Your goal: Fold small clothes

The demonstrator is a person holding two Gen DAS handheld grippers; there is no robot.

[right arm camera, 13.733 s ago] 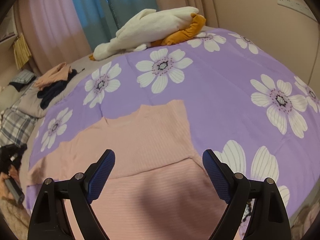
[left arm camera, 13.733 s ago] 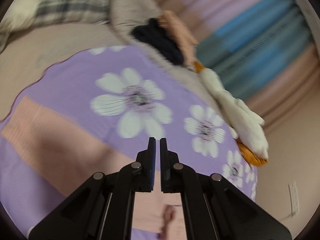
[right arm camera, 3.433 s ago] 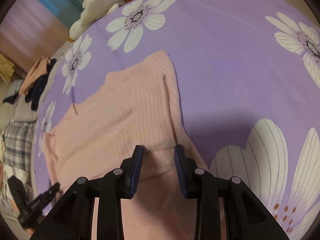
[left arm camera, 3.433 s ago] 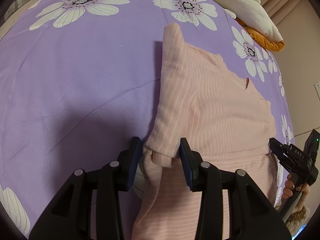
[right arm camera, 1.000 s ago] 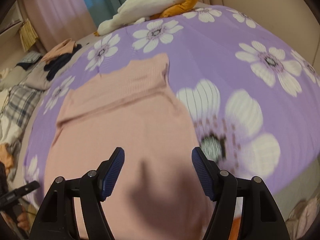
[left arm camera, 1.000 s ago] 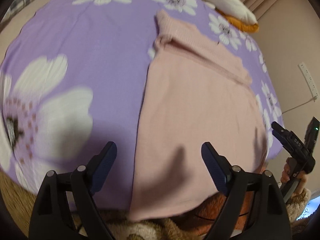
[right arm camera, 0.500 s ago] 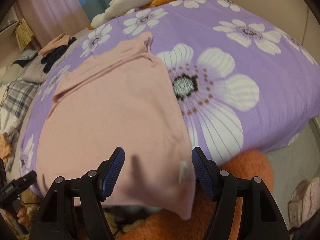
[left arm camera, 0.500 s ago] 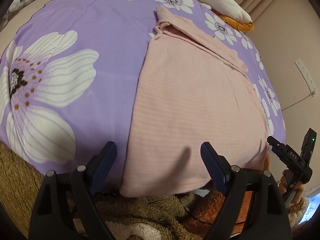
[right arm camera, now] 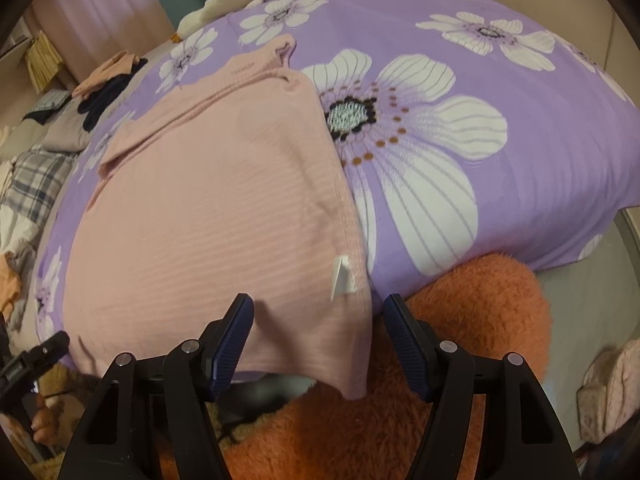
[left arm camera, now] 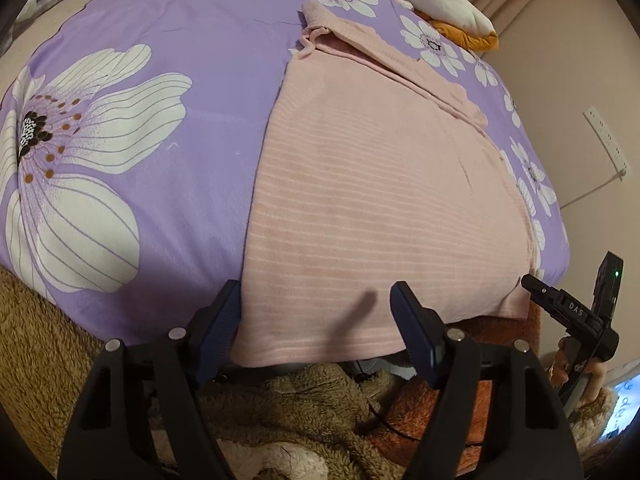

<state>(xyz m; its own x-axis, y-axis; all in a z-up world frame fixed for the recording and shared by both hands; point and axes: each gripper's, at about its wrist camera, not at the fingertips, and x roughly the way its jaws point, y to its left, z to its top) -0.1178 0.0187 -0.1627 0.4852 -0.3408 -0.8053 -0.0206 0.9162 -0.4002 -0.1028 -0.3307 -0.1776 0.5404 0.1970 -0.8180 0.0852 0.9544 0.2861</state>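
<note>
Grippers hanging apart over the near hem of a pink garment.

Left gripper [left arm camera: 316,312] is standing with its jaws spread wide, having just been closing a little, and the hem of the pink striped garment [left arm camera: 372,200] is lying between the blue pads [left arm camera: 218,326] without being pinched. Right gripper [right arm camera: 318,330] is also gaping wide, its pads either side of the garment's near right corner, just below a small white label [right arm camera: 342,276], and nothing is being squeezed. The garment is lying flat on the purple flowered bedspread [left arm camera: 140,120], sleeves folded in, its hem drooping over the bed's near edge above fuzzy brown and orange fabric [right arm camera: 460,320]. A white and orange heap [left arm camera: 448,4] is sitting at the bed's far end.
</note>
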